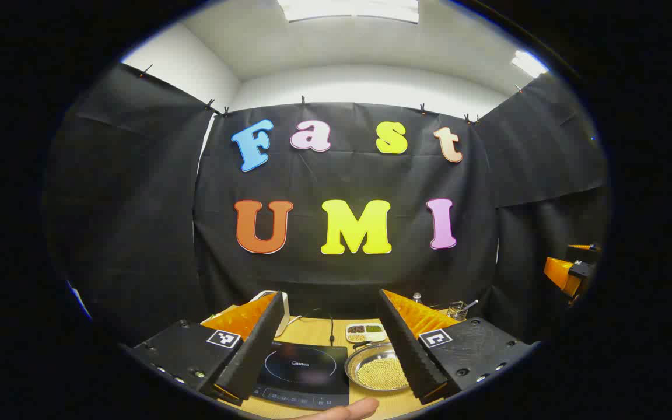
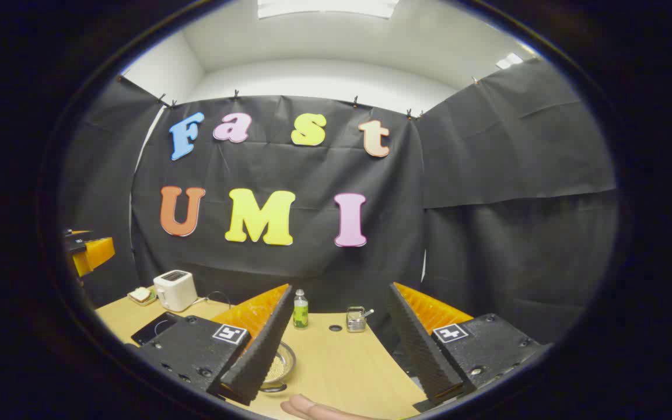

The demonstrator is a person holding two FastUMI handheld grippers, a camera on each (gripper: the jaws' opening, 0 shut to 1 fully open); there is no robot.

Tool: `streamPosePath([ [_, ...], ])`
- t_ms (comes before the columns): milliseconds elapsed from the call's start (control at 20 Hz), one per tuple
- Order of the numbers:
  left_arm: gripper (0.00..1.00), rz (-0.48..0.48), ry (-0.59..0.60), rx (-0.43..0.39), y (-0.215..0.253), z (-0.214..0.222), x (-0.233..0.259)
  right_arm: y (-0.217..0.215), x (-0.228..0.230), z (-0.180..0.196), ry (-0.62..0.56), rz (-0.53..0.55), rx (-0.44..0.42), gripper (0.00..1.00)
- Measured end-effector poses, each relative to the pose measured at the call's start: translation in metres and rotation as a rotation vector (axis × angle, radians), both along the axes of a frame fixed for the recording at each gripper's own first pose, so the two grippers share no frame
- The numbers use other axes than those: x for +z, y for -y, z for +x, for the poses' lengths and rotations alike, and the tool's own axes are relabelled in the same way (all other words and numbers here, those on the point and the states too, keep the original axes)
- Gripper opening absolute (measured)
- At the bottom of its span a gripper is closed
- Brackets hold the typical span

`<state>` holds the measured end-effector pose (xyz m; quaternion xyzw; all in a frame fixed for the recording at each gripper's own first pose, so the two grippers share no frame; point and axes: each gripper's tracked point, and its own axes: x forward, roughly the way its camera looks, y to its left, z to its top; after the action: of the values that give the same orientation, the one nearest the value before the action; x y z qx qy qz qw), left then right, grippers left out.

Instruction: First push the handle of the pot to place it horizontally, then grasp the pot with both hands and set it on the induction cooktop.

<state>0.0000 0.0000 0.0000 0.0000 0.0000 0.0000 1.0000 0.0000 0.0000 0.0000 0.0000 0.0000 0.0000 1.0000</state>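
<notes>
A shallow steel pot [image 1: 380, 367] holding yellowish beans sits on the wooden table, just right of the black induction cooktop [image 1: 307, 367]. My left gripper [image 1: 333, 303] hangs open above the table's near side, and its right finger covers part of the pot. In the right gripper view the pot [image 2: 277, 367] peeks out behind the left finger of my open right gripper [image 2: 340, 291], and a corner of the cooktop [image 2: 152, 329] lies at the left. Each gripper shows at the edge of the other's view: the right gripper [image 1: 566, 271] and the left gripper [image 2: 88, 254]. I cannot make out the pot's handle.
A white toaster [image 2: 174, 290] and a plate with bread [image 2: 140, 295] stand at the back left. A small divided dish [image 1: 366, 332] of beans lies behind the pot. A green bottle [image 2: 300, 309] and a metal holder [image 2: 356, 319] stand at the back. A hand [image 2: 312, 408] rests at the near edge.
</notes>
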Motion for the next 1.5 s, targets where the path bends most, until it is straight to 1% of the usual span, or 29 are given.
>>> streamPosePath([
  [50,0.87,0.005,-0.001,-0.001,0.000,0.000,0.000,0.002,-0.001,0.001,-0.001,0.006,-0.002,0.96],
  [100,0.87,0.011,-0.002,0.000,-0.001,0.000,-0.001,0.004,-0.002,0.001,-0.005,0.009,-0.004,0.96],
  [150,0.95,0.015,-0.004,0.002,-0.002,0.000,-0.001,0.005,-0.002,0.002,-0.006,0.013,-0.005,0.96],
  [450,0.95,-0.005,0.008,0.000,-0.001,-0.006,0.005,0.008,0.008,0.004,0.030,0.014,-0.008,0.96],
  [500,0.95,-0.009,0.020,0.007,-0.003,-0.007,0.008,0.005,0.008,0.003,0.028,0.015,-0.002,1.00],
  [550,0.95,-0.013,0.029,0.019,-0.007,-0.008,0.010,0.004,0.007,0.004,0.028,0.016,0.000,0.96],
  [600,0.95,-0.017,0.028,0.027,-0.009,-0.008,0.009,0.004,0.007,0.004,0.028,0.014,0.001,1.00],
  [650,1.00,-0.019,0.020,0.026,-0.009,-0.009,0.006,0.003,0.005,0.005,0.027,0.012,0.004,1.00],
  [700,0.95,-0.024,0.009,0.027,-0.010,-0.009,0.003,0.001,0.003,0.006,0.027,0.007,0.009,1.00],
  [750,0.95,-0.025,-0.001,0.029,-0.011,-0.009,0.000,-0.001,0.001,0.008,0.025,0.003,0.011,1.00],
  [800,0.95,-0.025,-0.004,0.030,-0.013,-0.009,-0.002,-0.005,-0.002,0.009,0.019,0.002,0.017,0.96],
  [850,0.95,-0.020,-0.003,0.030,-0.014,-0.008,-0.003,-0.012,-0.008,0.009,0.007,-0.002,0.034,1.00],
  [900,0.95,-0.016,0.003,0.026,-0.014,-0.007,-0.003,-0.019,-0.015,0.010,-0.010,-0.009,0.055,0.96],
  [950,0.95,-0.012,0.006,0.020,-0.012,-0.007,-0.003,-0.026,-0.022,0.013,-0.019,-0.019,0.074,0.97],
  [1000,0.96,-0.006,0.007,0.018,-0.012,-0.007,-0.004,-0.032,-0.028,0.015,-0.030,-0.027,0.091,1.00],
  [1050,0.96,0.002,0.009,0.023,-0.012,-0.008,-0.005,-0.039,-0.038,0.016,-0.049,-0.033,0.112,1.00],
  [1100,0.96,0.009,0.012,0.027,-0.012,-0.010,-0.005,-0.047,-0.046,0.019,-0.065,-0.034,0.139,0.96],
  [1200,0.96,0.021,0.014,0.022,-0.006,-0.011,-0.005,-0.067,-0.060,0.022,-0.092,-0.038,0.207,0.98],
  [1300,0.96,0.035,0.018,0.018,-0.004,-0.014,-0.007,-0.084,-0.073,0.024,-0.116,-0.036,0.275,0.81],
  [1350,0.96,0.041,0.018,0.022,-0.004,-0.016,-0.009,-0.092,-0.081,0.025,-0.131,-0.051,0.304,0.64],
  [1400,0.96,0.043,0.016,0.024,-0.005,-0.018,-0.010,-0.098,-0.088,0.027,-0.151,-0.063,0.325,0.55],
  [1450,0.96,0.041,0.014,0.023,-0.003,-0.019,-0.012,-0.103,-0.098,0.028,-0.177,-0.059,0.337,0.31],
  [1500,0.96,0.034,0.013,0.020,-0.003,-0.022,-0.014,-0.106,-0.108,0.030,-0.206,-0.045,0.338,0.20],
])
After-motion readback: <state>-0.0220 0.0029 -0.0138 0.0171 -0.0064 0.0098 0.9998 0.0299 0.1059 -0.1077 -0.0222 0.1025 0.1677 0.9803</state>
